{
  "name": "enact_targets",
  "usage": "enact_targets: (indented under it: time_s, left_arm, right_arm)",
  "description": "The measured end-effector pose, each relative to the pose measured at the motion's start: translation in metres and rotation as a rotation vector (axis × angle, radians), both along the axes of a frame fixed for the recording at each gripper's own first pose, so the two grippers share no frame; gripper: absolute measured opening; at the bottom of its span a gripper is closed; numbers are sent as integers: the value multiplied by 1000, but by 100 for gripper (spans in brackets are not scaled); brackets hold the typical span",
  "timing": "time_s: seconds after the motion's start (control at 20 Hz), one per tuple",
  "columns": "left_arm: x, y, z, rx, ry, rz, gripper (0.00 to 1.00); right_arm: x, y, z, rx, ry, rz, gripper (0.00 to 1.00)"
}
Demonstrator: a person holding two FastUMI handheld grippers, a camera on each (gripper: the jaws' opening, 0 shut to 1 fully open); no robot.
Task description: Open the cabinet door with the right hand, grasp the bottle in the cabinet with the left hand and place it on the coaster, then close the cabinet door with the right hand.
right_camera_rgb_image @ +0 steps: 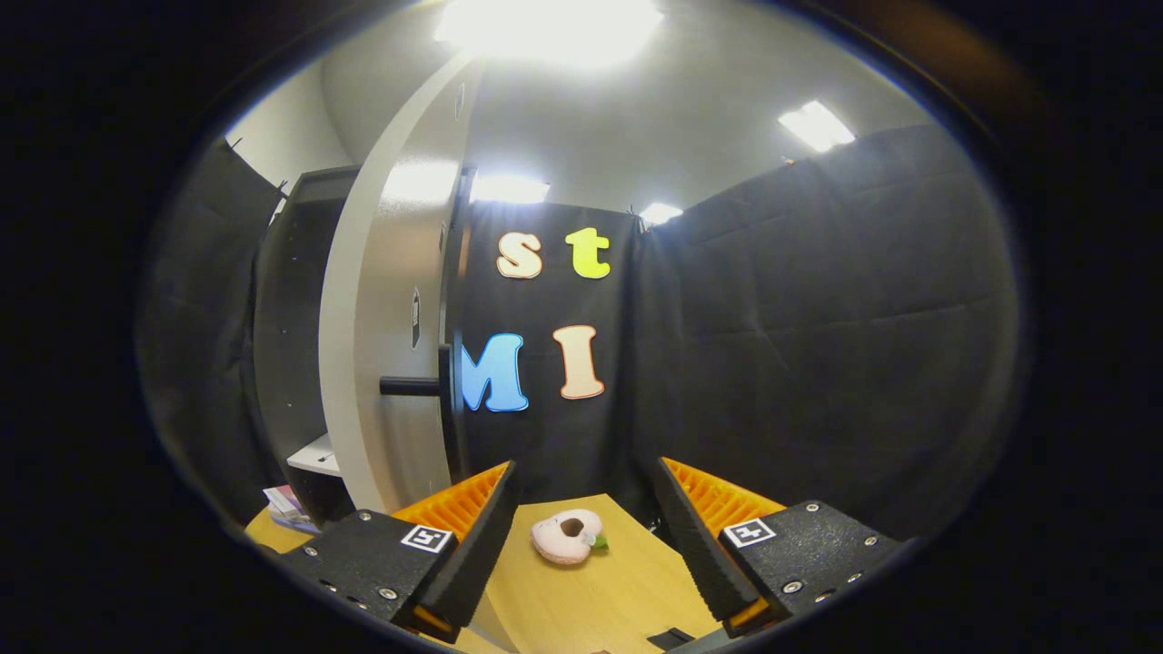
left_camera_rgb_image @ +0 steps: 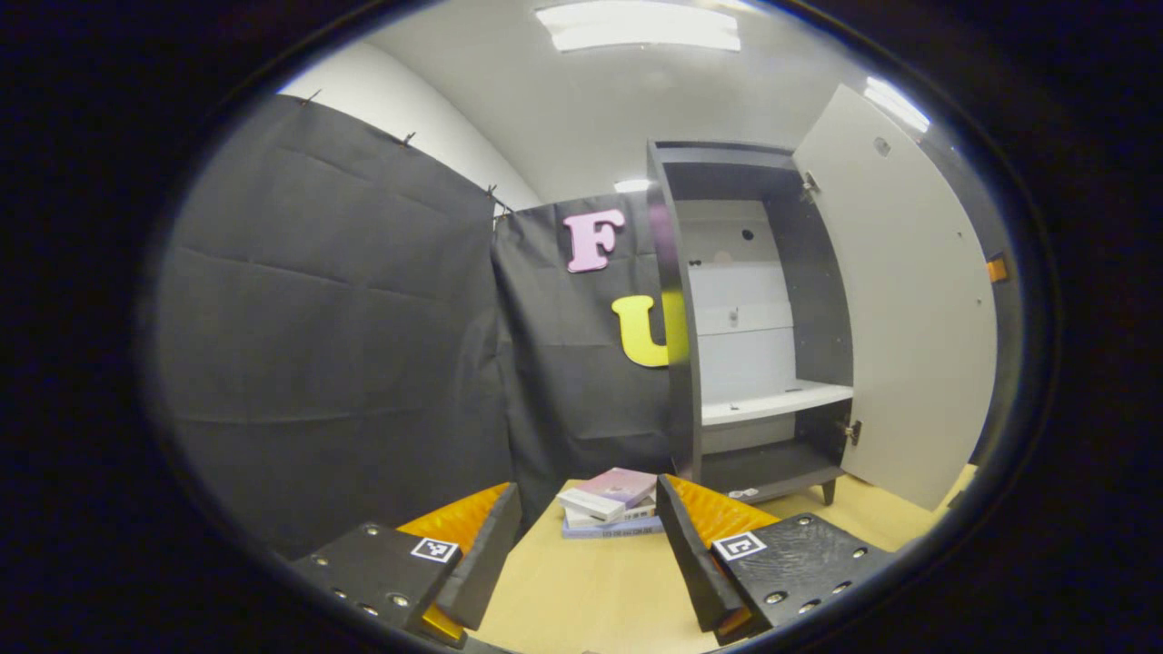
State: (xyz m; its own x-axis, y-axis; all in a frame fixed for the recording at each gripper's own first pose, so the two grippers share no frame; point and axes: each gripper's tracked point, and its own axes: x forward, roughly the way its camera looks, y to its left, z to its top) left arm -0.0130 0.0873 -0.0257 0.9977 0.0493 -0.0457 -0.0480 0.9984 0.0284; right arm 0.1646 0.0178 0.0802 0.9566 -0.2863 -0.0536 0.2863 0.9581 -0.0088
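In the left gripper view the dark cabinet stands at the back of the wooden table, its pale door swung wide open to the right. A white shelf inside carries nothing I can see. My left gripper is open above the table, some way in front of the cabinet. In the right gripper view the open door stands edge-on at the left, with a dark handle sticking out. My right gripper is open, right of the door and not touching it.
A small stack of books lies on the table before the cabinet's left side. A pink, peach-shaped soft toy rests on the table ahead of the right gripper. Black cloth walls close in behind.
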Motion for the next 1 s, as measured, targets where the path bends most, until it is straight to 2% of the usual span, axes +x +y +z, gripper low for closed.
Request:
enact_targets:
  time_s: [0.55,1.0]
  left_arm:
    - [29,36,-22,-25,6,-61,86]
    - [33,72,-35,-47,14,-55,86]
  right_arm:
    - [-13,71,3,-42,-12,-6,92]
    - [-2,146,2,-49,-12,95,92]
